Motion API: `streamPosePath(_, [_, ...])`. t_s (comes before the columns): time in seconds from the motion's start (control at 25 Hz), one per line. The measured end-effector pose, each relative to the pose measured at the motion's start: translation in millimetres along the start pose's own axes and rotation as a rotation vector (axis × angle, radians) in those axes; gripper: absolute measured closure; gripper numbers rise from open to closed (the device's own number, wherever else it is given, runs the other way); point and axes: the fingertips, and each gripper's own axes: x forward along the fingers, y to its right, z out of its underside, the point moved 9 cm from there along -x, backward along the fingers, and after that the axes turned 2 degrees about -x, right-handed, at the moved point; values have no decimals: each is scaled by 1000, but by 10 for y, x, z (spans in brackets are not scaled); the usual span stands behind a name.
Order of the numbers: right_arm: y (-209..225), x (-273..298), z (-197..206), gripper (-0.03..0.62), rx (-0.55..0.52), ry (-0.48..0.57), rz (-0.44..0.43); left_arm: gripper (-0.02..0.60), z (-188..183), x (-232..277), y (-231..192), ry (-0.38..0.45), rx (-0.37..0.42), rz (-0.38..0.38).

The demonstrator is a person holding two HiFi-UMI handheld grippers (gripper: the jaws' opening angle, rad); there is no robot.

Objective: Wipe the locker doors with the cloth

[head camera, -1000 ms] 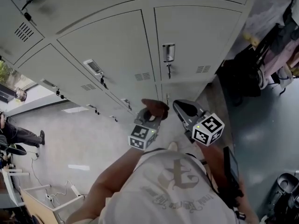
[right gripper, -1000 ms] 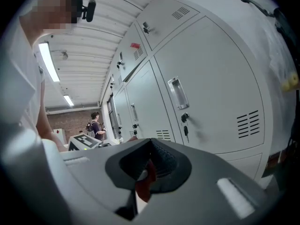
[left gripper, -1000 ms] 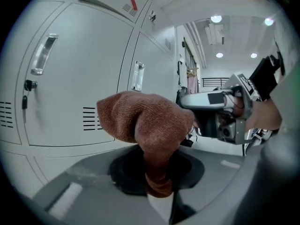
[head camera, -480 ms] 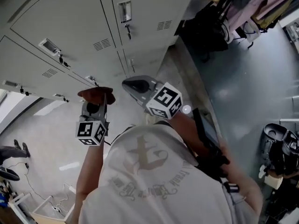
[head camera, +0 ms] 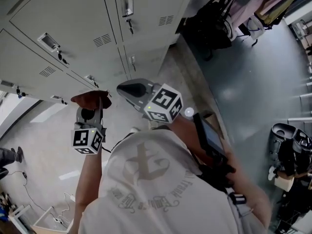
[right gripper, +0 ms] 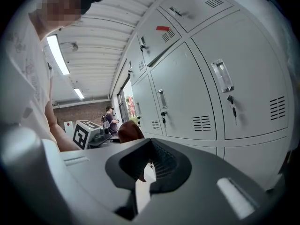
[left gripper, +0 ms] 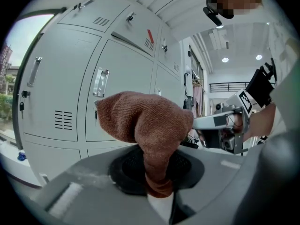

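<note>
**Brown knitted cloth (left gripper: 140,116) held up before a bank of pale grey metal locker doors (head camera: 78,18)**

The left gripper (left gripper: 157,184) is clamped on the cloth's gathered lower end, and the rest bulges above the jaws. The cloth is near the lower doors, though whether it touches them cannot be told. The right gripper (right gripper: 140,175), jaws closed together on nothing, hangs just beside the left one and points at the same doors. The bank's end edge lies to the right, where dark bags (head camera: 209,26) crowd its corner and bare grey floor (head camera: 253,87) opens beyond.
</note>
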Motion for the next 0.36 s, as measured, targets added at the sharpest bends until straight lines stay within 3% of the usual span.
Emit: streamPosePath(0.36, [-188,149,65,586,11,18,8,497,6,-232,-206,28,-10,-14])
